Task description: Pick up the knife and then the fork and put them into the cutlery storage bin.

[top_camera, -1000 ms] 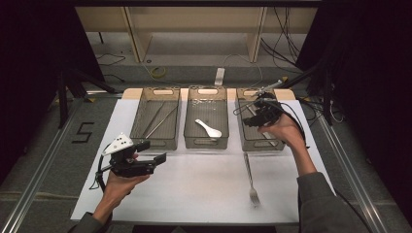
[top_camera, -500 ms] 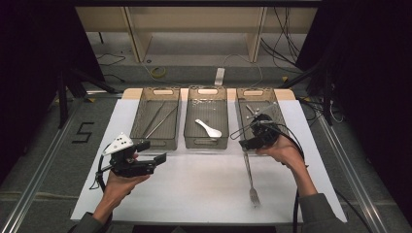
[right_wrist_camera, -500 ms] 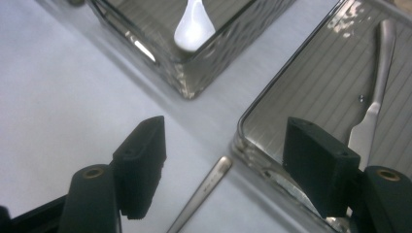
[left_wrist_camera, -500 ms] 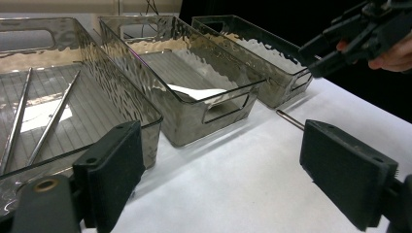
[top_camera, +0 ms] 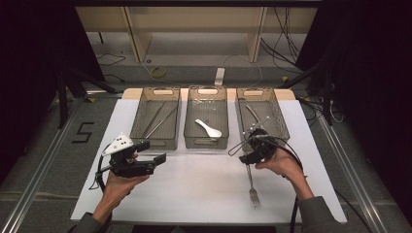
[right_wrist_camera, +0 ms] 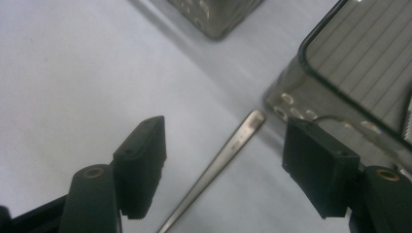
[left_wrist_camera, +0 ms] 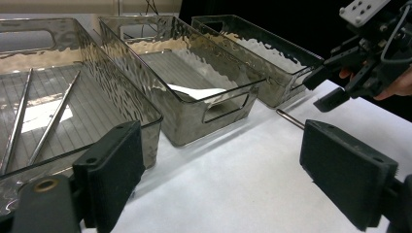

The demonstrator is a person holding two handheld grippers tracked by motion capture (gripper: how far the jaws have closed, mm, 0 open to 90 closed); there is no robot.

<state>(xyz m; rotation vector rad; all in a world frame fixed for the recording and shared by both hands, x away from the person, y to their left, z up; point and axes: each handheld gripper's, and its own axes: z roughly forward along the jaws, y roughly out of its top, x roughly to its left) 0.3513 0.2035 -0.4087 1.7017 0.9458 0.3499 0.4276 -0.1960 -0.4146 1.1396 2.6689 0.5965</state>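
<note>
White sheet (top_camera: 194,189): covers the table top, with three clear ribbed plastic bins in a row along its far edge.
Left gripper (top_camera: 158,159): held low over the sheet's near-left part, just in front of the left bin — jaws spread wide, nothing between them.
Left bin (top_camera: 141,138): holds two long thin metal rods, lying lengthwise.
Middle bin (top_camera: 206,142): a white spoon (top_camera: 208,128) lies on its floor.
Right bin (top_camera: 281,121): a metal utensil lies inside, too small to name.
Fork (top_camera: 251,182): flat on the sheet in front of the right bin, tines toward the person, handle end pointing at the bin.
Right gripper (right_wrist_camera: 223,170): lowered over the fork's handle end — jaws released and wide apart, the handle lying between them, pads not touching it.
</note>
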